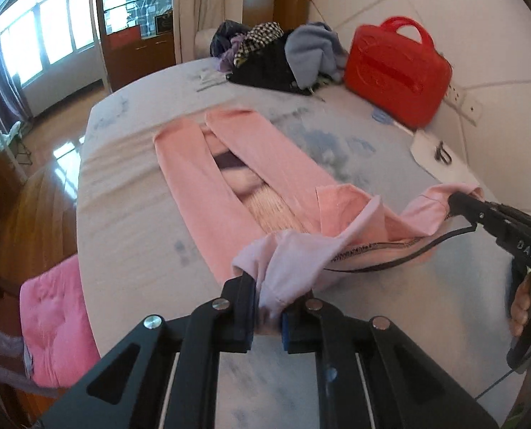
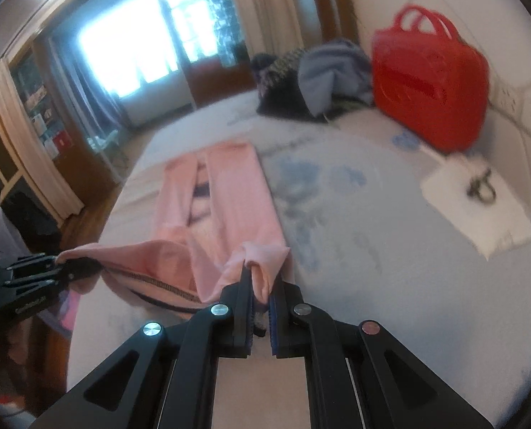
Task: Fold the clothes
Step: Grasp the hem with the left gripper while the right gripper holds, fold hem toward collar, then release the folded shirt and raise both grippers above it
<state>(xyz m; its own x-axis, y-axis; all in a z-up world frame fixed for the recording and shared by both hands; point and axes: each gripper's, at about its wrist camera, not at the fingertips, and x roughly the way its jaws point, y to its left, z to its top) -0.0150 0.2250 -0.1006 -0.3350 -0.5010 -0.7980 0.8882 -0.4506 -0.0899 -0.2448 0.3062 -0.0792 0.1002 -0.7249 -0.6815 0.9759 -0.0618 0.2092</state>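
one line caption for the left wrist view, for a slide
Both grippers, left and right, pinch the pink garment on the bed.

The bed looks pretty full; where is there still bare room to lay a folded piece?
Bare sheet lies between the pink garment and the white bag by the wall. A narrower strip runs along the bed's left edge beside the garment. The far end is crowded: a clothes pile and red case.

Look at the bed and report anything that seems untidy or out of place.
A jumbled heap of unfolded clothes sits at the bed's far end beside a red bag; the pink garment being folded lies flat.
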